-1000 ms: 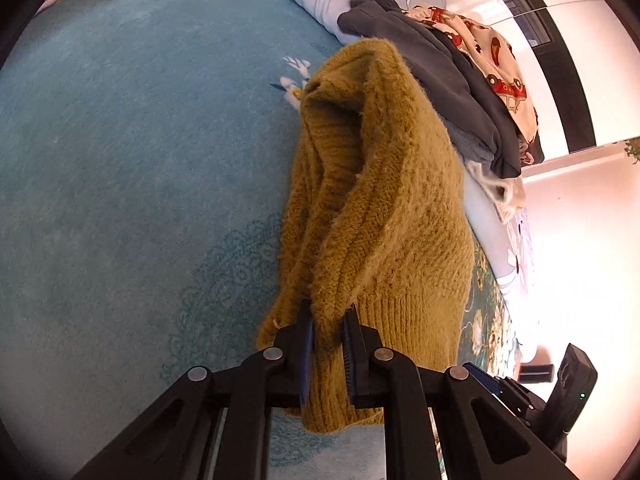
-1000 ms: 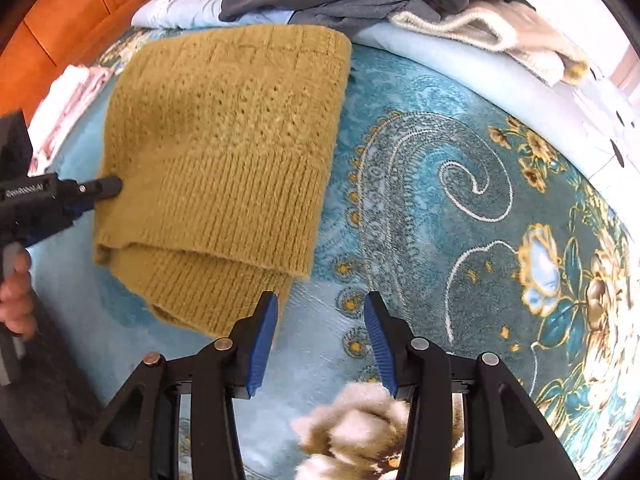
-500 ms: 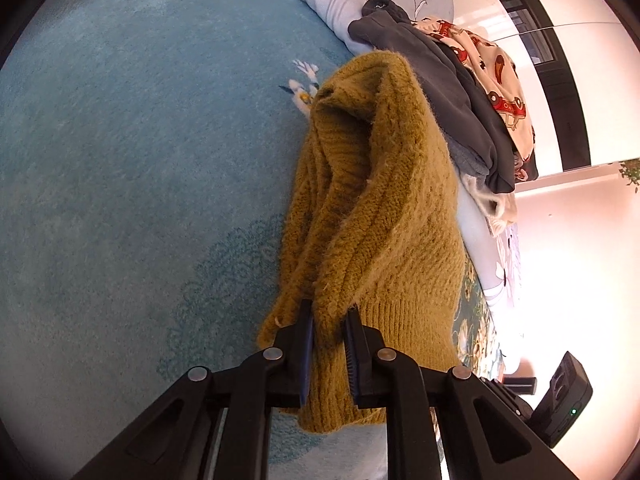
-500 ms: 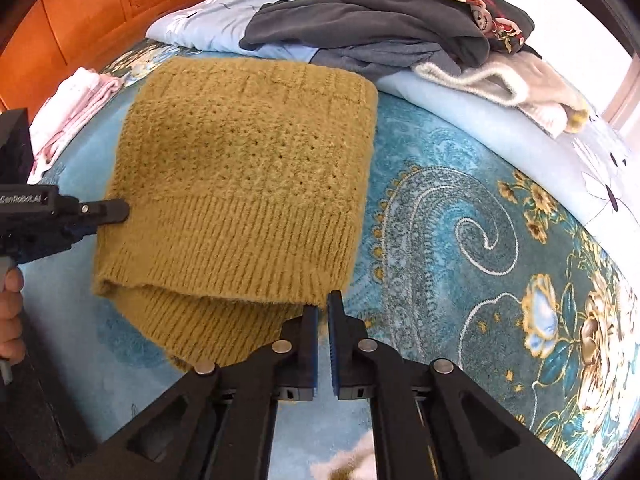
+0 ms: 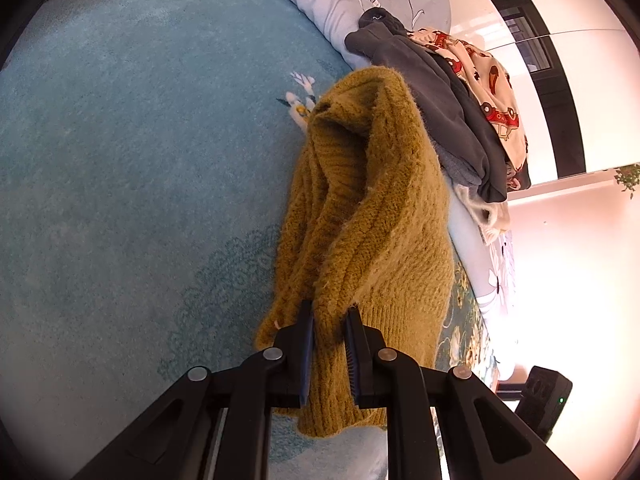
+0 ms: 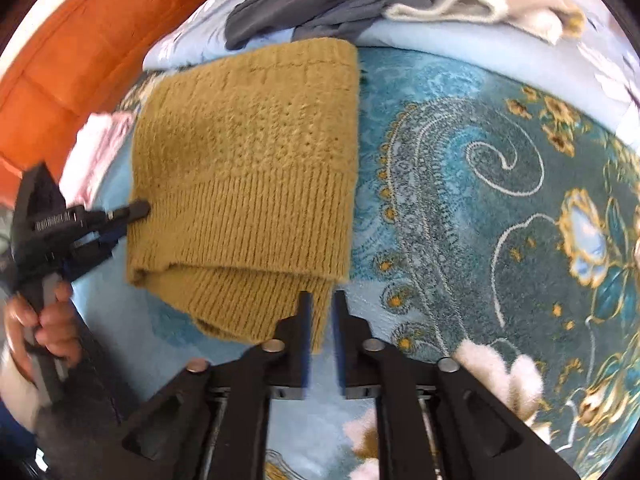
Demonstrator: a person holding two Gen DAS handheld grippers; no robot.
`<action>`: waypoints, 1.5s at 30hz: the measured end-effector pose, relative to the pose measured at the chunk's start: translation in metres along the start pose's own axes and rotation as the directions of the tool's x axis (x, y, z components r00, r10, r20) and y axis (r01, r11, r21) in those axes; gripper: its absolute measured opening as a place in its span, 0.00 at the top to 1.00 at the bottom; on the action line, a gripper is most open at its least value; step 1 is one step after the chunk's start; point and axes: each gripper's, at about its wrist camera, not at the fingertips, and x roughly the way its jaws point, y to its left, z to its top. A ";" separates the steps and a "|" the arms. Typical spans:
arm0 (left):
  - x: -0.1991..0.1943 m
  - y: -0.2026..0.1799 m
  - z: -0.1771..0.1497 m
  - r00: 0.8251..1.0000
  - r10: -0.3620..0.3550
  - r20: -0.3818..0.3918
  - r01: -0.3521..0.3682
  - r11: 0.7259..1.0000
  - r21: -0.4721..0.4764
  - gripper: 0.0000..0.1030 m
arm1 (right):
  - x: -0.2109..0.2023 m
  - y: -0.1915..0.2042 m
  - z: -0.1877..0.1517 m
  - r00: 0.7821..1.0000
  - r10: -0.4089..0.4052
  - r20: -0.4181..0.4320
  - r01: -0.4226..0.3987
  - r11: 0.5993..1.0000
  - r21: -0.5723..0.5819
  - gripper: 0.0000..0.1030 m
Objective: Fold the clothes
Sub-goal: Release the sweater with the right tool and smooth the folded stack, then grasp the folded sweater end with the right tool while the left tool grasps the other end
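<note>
Both grippers low at the sweater's near edge

The left gripper (image 5: 330, 322) has its jaws pinched onto a ridge of knit, its handle gripped by the person's left hand (image 6: 48, 320) near the bed's left edge. The right gripper (image 6: 320, 308) has jaws nearly together, a thin strip of ribbed hem between them.

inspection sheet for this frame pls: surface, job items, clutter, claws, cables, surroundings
Surface: teal patterned blanket, floral motifs.
Job's things: mustard knit sweater, folded over, lying flat; one edge lifted.
Clutter: heap of unfolded clothes behind the sweater; pink cloth at its far left.
Claws: left claw shut on sweater edge; right claw nearly closed at the lower hem corner, grip unclear.
Cables: nothing seen.
Surroundings: orange headboard; bright window.
</note>
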 end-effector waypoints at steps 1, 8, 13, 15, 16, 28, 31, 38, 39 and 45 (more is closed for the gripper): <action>0.000 0.003 0.001 1.000 -0.006 -0.003 0.006 1.000 -0.021 0.83 | 0.004 -0.005 0.001 0.999 0.032 0.004 -0.032 0.998 0.049 0.38; -0.023 0.045 0.002 0.987 -0.099 0.126 0.129 0.959 -0.251 0.73 | 0.029 -0.043 0.012 0.967 0.244 0.075 -0.254 0.893 0.372 0.30; -0.030 0.065 0.003 0.971 -0.142 0.191 0.202 0.917 -0.343 0.71 | 0.041 -0.031 0.010 0.942 0.315 0.113 -0.333 0.852 0.404 0.31; -0.027 0.066 0.003 0.975 -0.132 0.177 0.188 0.920 -0.345 0.71 | 0.042 -0.027 0.008 0.943 0.317 0.099 -0.328 0.848 0.417 0.55; -0.026 0.065 0.004 0.977 -0.129 0.167 0.180 0.923 -0.340 0.71 | 0.041 -0.026 0.006 0.941 0.324 0.097 -0.333 0.840 0.429 0.61; -0.008 0.031 0.014 0.988 -0.145 0.055 0.154 0.958 -0.240 0.56 | -0.003 -0.082 0.085 0.983 0.161 0.091 -0.183 0.928 0.324 0.80; 0.001 0.021 0.027 0.989 -0.146 0.030 0.149 0.958 -0.244 0.52 | 0.011 -0.091 0.107 0.991 0.136 -0.004 -0.130 0.954 0.271 0.80; 0.002 -0.014 0.075 0.981 -0.173 0.087 0.190 0.951 -0.243 0.36 | 0.011 -0.089 0.087 0.989 0.145 0.022 -0.145 0.949 0.281 0.74; 0.005 -0.021 0.082 0.983 -0.167 0.079 0.181 0.959 -0.220 0.36 | 0.007 -0.090 0.083 0.990 0.140 0.033 -0.144 0.946 0.290 0.74; 0.038 -0.053 0.109 0.997 0.071 0.011 -0.072 0.996 0.052 0.36 | -0.008 -0.121 0.065 0.976 0.172 0.132 -0.211 0.893 0.398 0.34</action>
